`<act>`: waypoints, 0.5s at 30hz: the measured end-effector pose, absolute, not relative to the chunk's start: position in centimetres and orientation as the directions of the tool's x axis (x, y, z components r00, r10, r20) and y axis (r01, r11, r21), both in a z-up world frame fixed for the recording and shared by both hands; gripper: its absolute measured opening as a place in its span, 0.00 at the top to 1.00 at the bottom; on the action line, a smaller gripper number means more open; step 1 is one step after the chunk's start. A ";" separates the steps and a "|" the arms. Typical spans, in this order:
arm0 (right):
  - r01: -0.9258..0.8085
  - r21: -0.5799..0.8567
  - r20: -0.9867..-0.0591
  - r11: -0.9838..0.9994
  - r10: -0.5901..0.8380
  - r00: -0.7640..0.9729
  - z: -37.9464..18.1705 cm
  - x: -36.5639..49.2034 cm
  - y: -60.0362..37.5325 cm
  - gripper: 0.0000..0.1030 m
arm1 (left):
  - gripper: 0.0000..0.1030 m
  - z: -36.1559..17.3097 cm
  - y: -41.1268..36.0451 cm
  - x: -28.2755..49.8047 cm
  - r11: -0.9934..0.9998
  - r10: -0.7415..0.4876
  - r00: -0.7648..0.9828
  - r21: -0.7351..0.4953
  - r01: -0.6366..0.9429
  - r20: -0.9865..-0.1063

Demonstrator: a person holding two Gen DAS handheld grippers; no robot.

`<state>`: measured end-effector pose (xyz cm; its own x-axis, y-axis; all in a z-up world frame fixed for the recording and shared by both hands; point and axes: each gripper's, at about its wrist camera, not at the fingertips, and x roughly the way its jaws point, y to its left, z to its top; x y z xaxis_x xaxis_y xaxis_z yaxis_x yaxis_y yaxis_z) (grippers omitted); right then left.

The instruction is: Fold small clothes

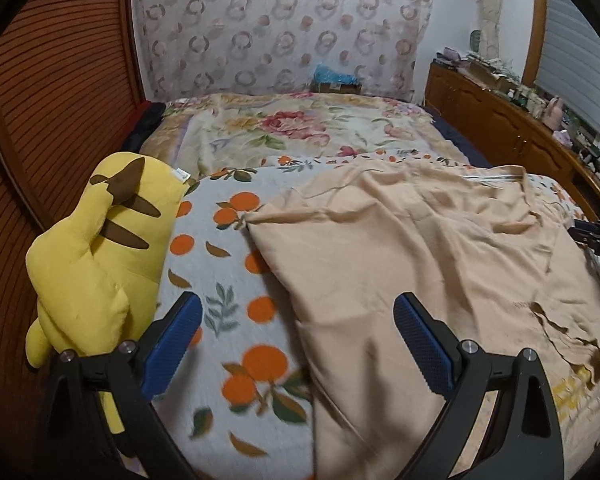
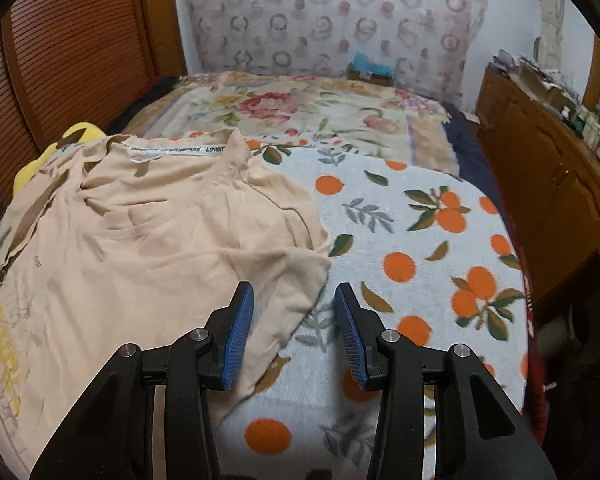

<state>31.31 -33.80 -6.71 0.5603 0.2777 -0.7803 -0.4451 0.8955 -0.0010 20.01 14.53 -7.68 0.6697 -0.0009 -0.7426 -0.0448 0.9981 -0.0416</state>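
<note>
A beige T-shirt [image 1: 420, 248] lies crumpled on the orange-print blanket [image 1: 220, 240], its white neck tape at the far end. My left gripper [image 1: 298, 304] stands wide open just above the shirt's left edge, with nothing between its blue pads. In the right wrist view the same shirt [image 2: 160, 240] fills the left half, one sleeve folded over toward the right. My right gripper [image 2: 294, 290] hovers open over that sleeve's outer corner. Its left pad is over cloth and its right pad over the blanket [image 2: 420, 240]. The pads press on nothing.
A yellow plush toy [image 1: 100, 248] lies against the slatted wooden board at the bed's left side, close to my left finger. A floral quilt [image 1: 292, 128] covers the far half of the bed. A cluttered wooden cabinet [image 2: 548, 184] runs along the right.
</note>
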 end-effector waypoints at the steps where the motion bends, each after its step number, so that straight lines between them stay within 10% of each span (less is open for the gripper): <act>1: -0.452 -0.009 -0.778 0.892 0.278 0.563 -6.7 31.4 -33.5 0.58 | 0.05 -7.8 14.7 20.4 0.998 0.000 0.666 -0.040 -0.045 -0.746; 15: -0.469 0.002 -0.772 0.883 0.299 0.561 -7.2 31.7 -32.3 0.57 | 0.15 -8.8 17.1 24.4 0.996 -0.057 0.626 -0.090 -0.021 -0.778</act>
